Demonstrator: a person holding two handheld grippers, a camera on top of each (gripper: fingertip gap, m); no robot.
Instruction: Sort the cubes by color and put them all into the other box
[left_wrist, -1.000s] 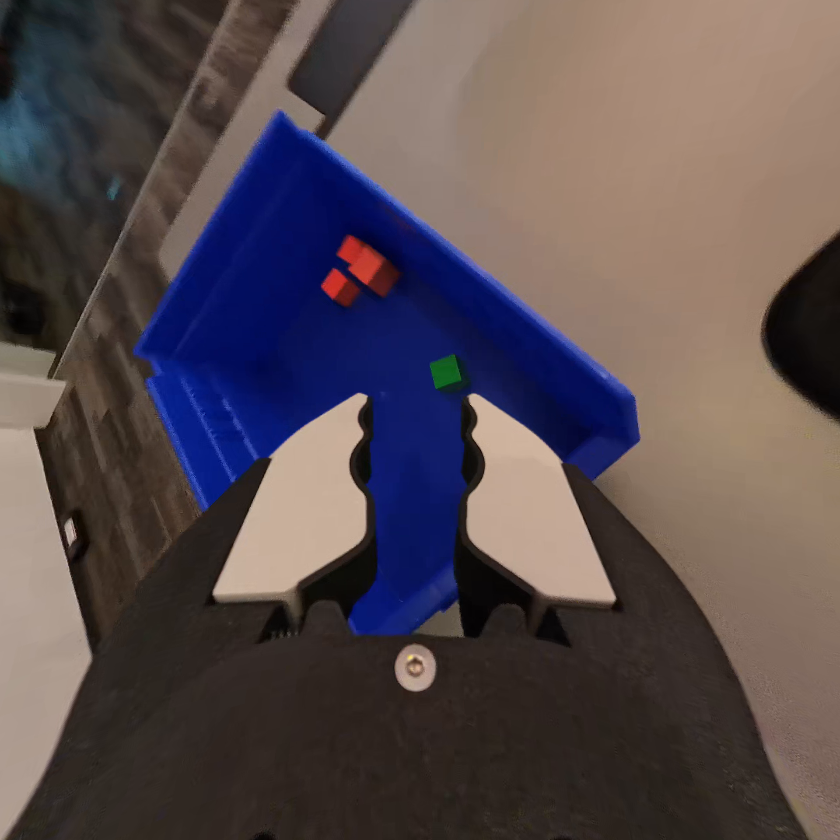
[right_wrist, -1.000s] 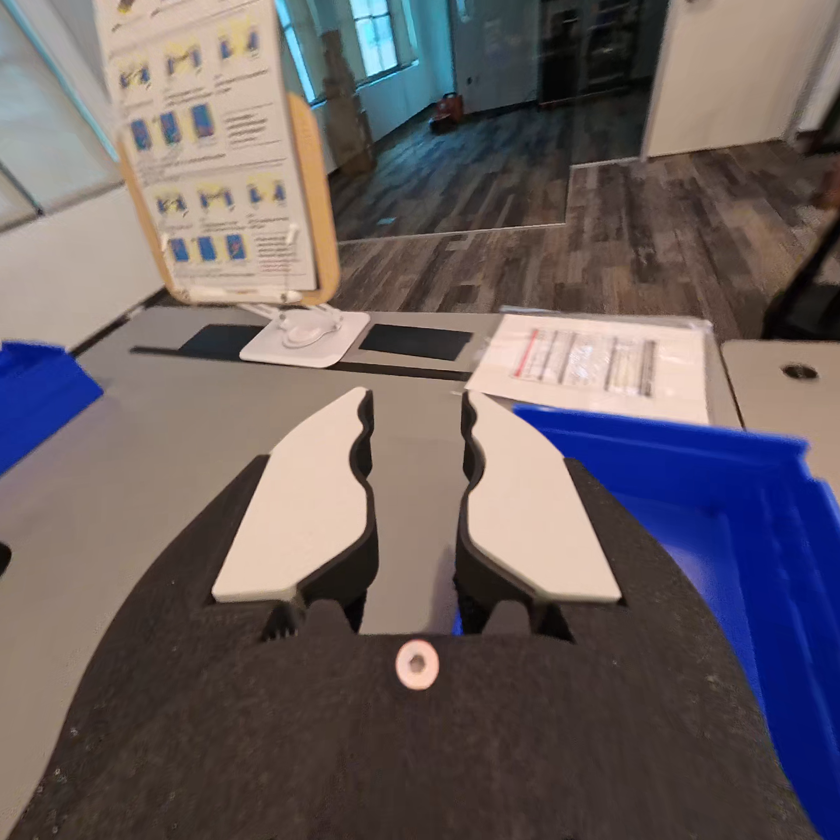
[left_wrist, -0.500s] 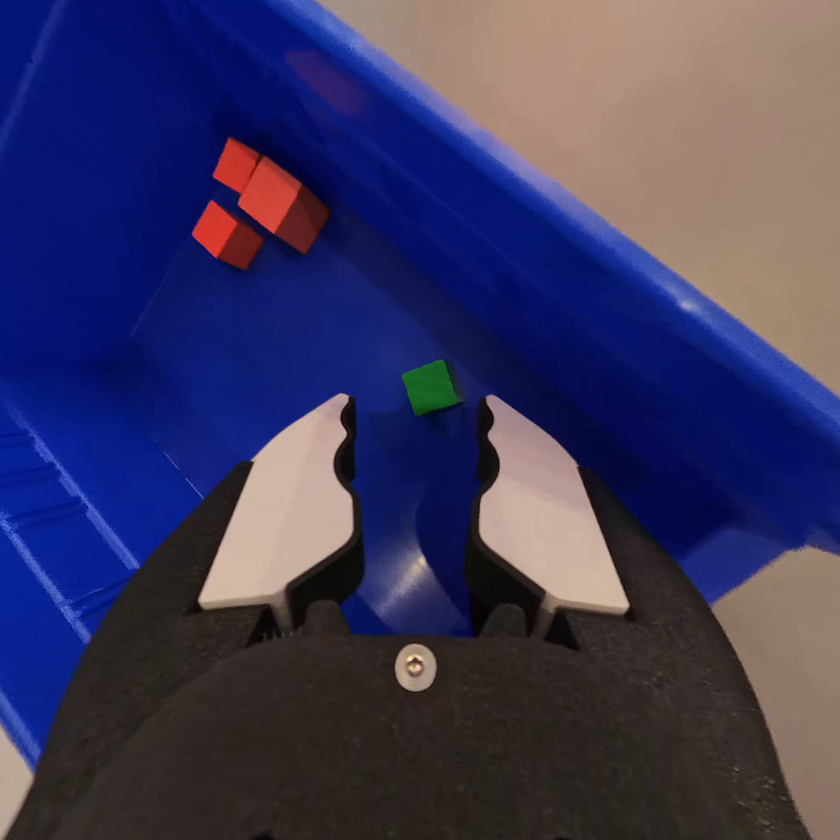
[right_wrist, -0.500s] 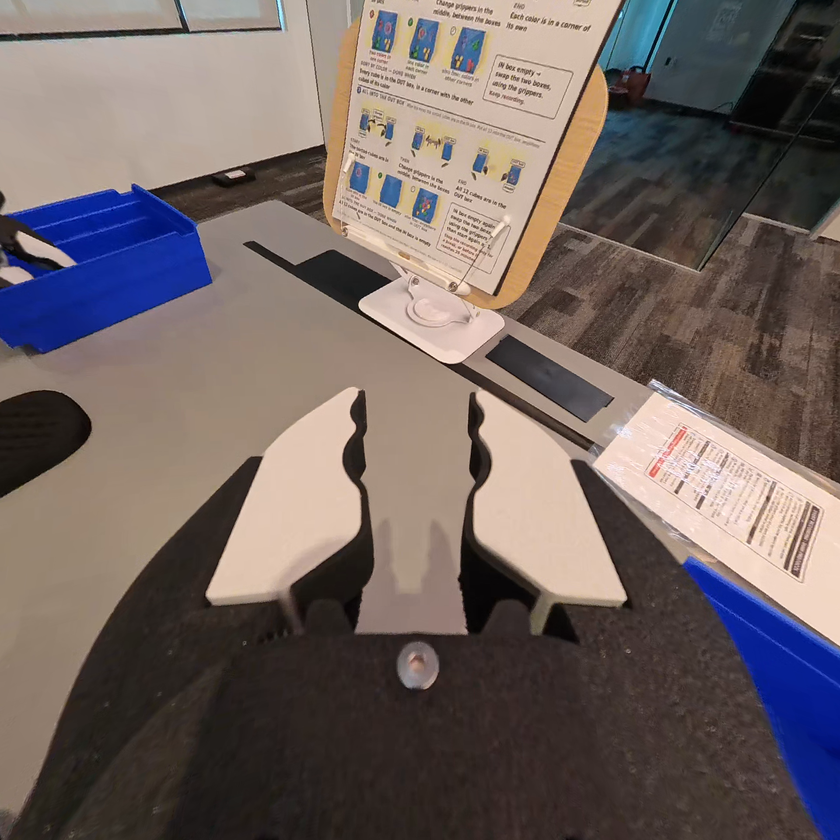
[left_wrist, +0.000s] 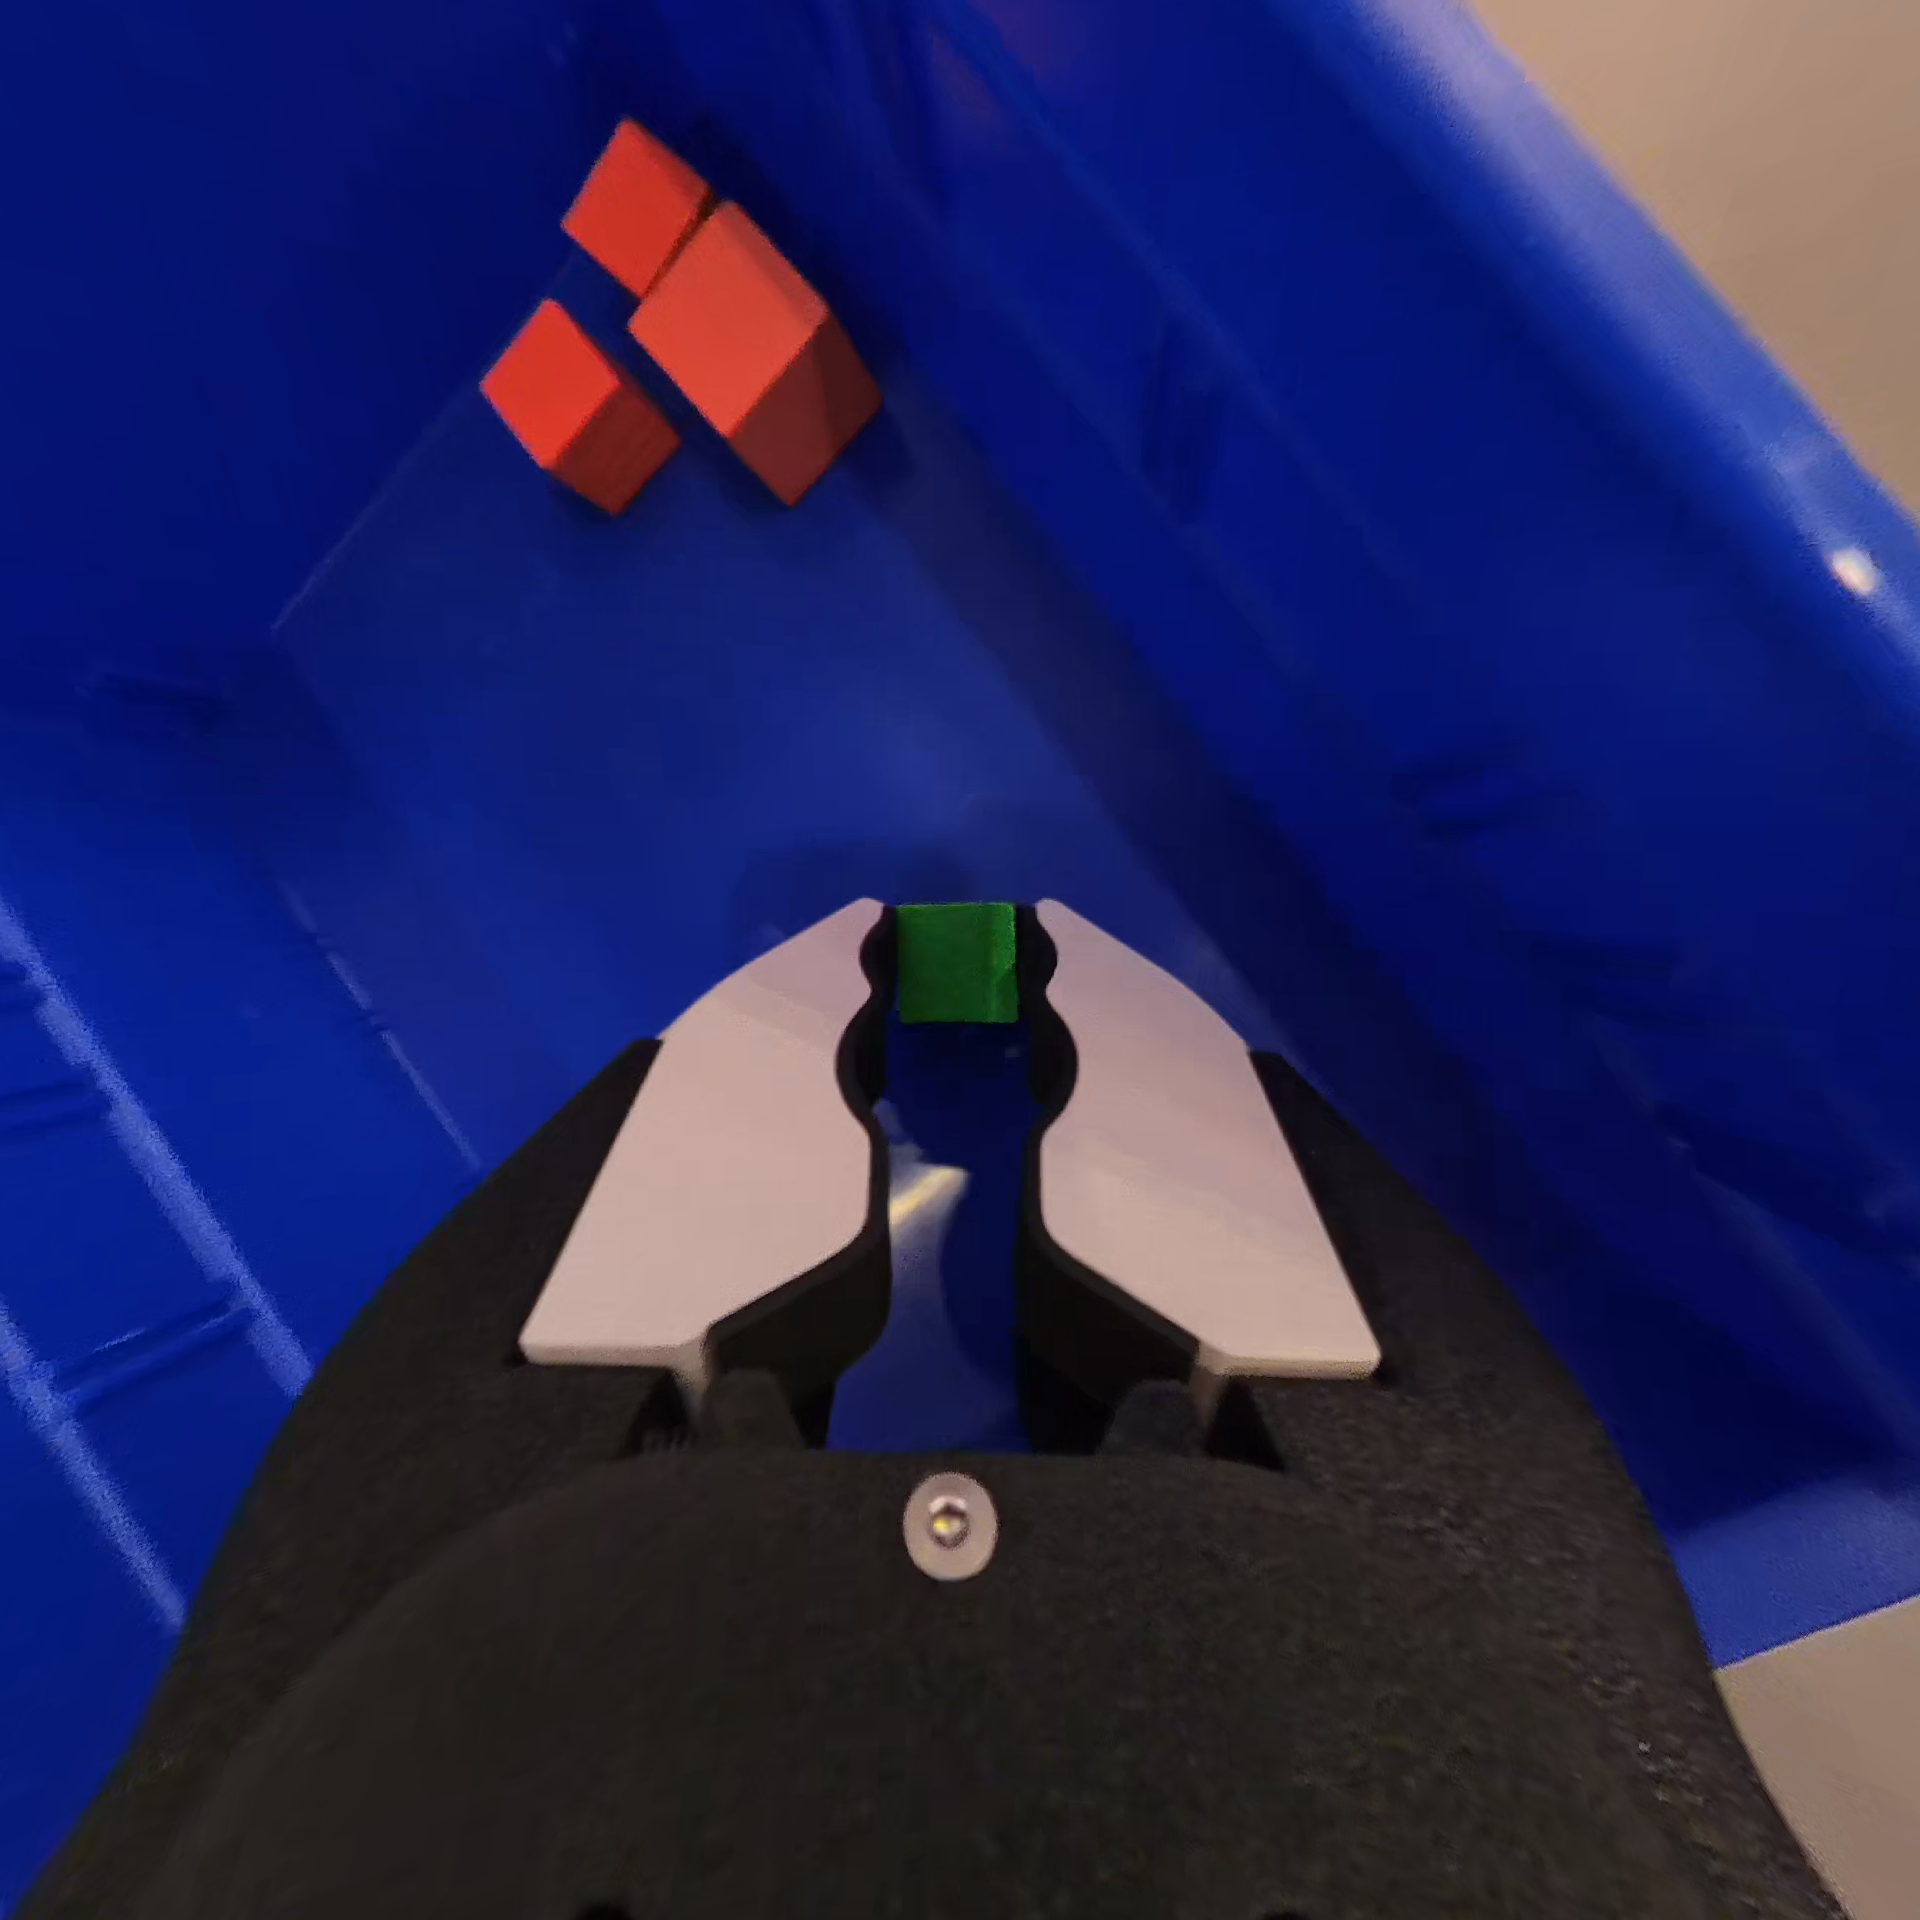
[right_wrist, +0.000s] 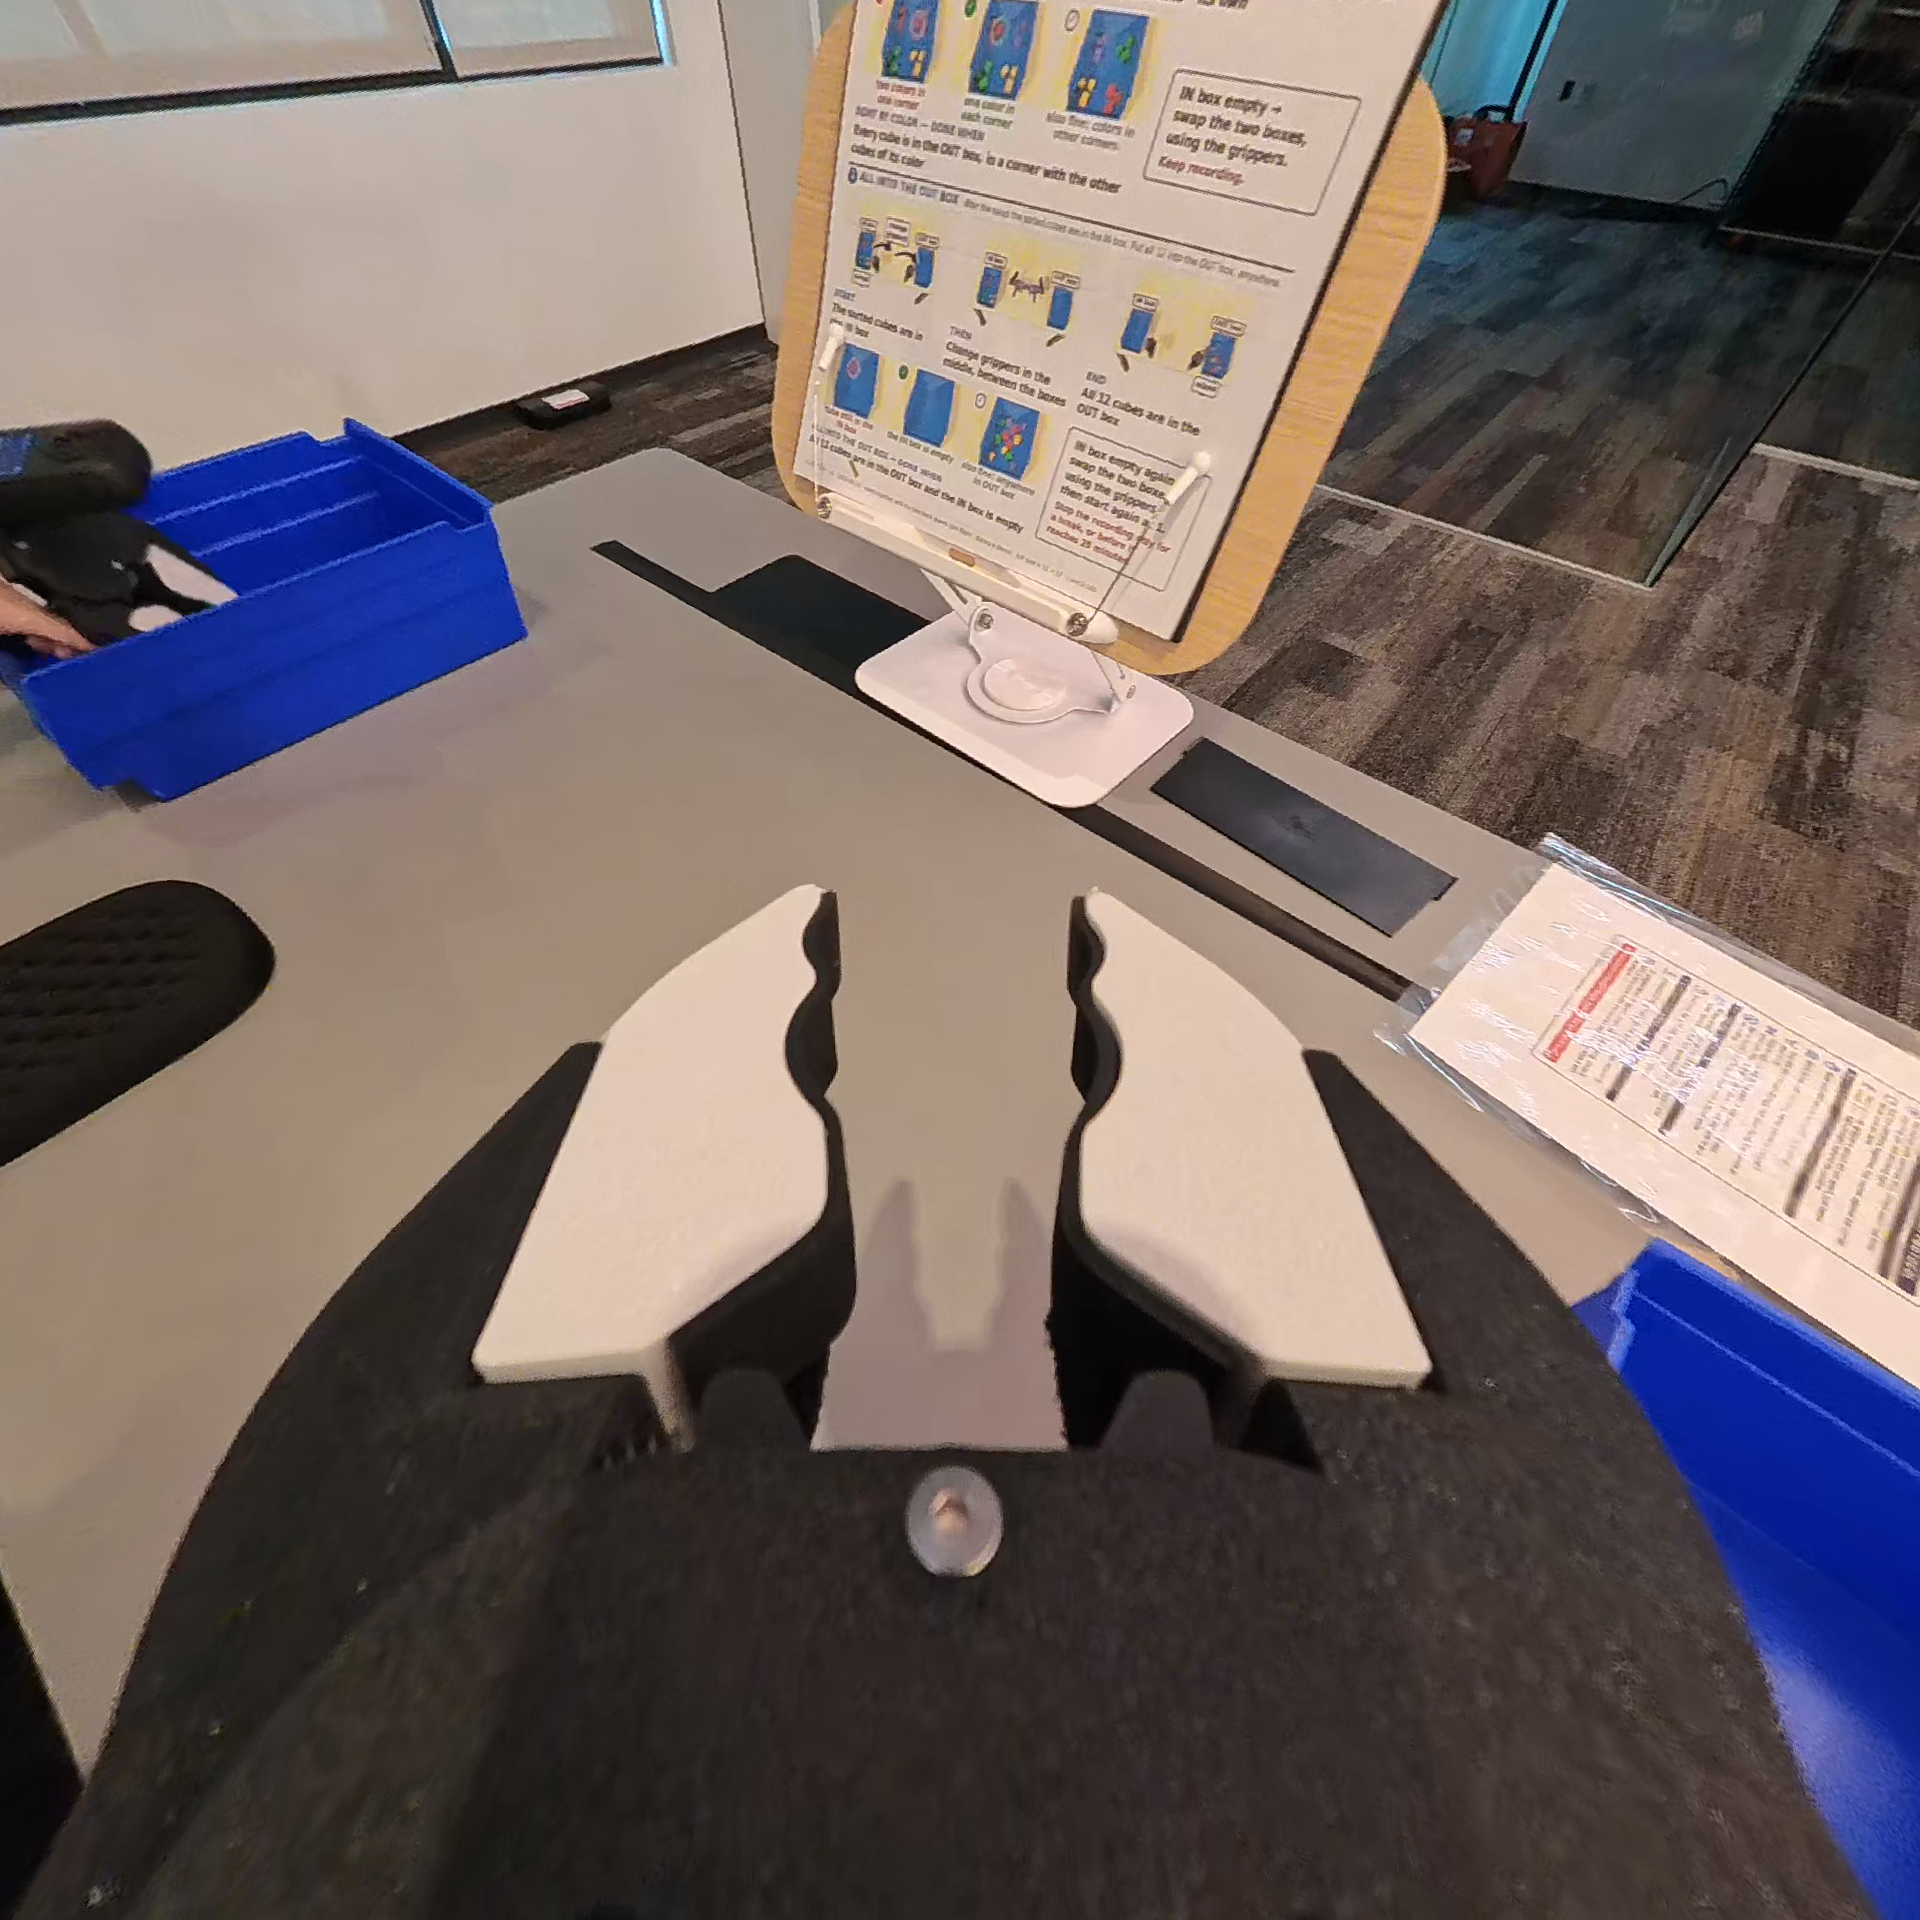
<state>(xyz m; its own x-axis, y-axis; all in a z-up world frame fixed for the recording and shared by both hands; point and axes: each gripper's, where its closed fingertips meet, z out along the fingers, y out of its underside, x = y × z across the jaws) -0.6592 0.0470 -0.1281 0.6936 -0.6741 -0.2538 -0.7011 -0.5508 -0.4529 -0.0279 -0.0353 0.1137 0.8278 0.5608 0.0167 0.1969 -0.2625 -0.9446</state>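
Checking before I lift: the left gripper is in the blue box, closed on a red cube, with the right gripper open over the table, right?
Not quite: the left gripper holds the green cube, as the left wrist view shows; the red cubes lie farther in.

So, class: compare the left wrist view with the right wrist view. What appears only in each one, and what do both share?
Only the left wrist view shows the green cube between the left tool tips and three red cubes inside the box. Only the right wrist view shows the open, empty right tool, the instruction board, a bagged sheet, a black pad and a second blue box. Both show the blue box holding the left tool, and the grey table.
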